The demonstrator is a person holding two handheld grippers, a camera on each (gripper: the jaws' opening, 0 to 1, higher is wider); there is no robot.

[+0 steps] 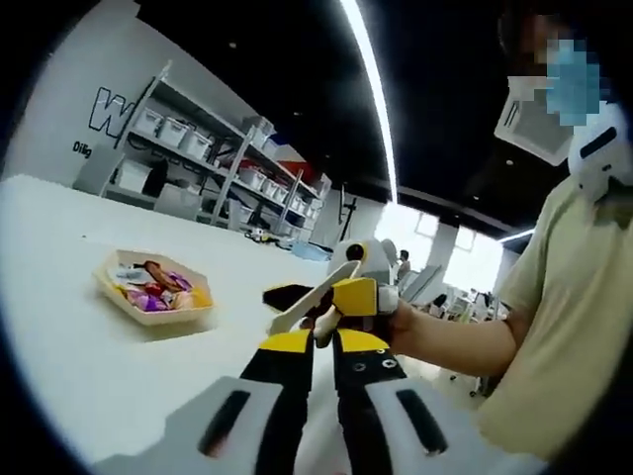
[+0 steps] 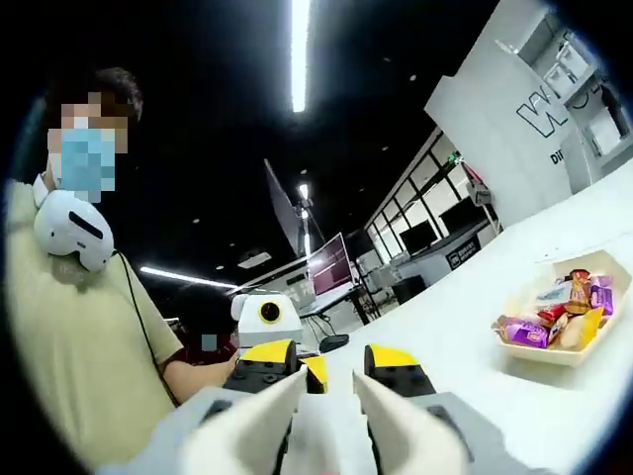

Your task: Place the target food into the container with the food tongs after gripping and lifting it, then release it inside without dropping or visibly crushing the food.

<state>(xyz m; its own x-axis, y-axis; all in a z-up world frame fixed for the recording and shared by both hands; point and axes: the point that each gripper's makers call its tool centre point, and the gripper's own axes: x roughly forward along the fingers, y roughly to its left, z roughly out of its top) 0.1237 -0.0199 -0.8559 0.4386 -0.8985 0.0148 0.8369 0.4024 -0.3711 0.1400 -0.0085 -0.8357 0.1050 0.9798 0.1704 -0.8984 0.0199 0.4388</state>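
Food [image 1: 155, 287]: a heap of small wrapped pieces, with purple, orange and red wrappers, piled in a shallow cream tray [image 1: 148, 316] on the white desk [image 1: 69, 366]. It sits well apart from both claws. The wrappers look glossy and overlapping. Can't tell which piece is the target.

Risks, as I judge them:
- Glossy wrappers plus smooth tong tips could let a piece slip mid-lift. Grip the body of the piece, not a twisted wrapper end.
- Pieces overlap, so the tongs could drag a neighbour out or tip one over the low tray rim.
- Tongs multiply squeeze. Closing hard could crush soft contents, so close slowly.
- The tongs themselves: if they're seated loosely or skewed in the claw, the tips won't meet square and could twist under load.

Food tongs [image 1: 305, 305]: cream, held up off the desk, sticking out of the right claw [image 1: 354, 297], which looks closed on their handle end. A hand [image 1: 407, 322] is behind it.

Left claw [image 1: 323, 344]: the jaws show only a narrow gap and sit right at the tongs. Can't tell whether it's gripping them or just touching.

Behind the tray are storage shelves [image 1: 198, 148] with bins.
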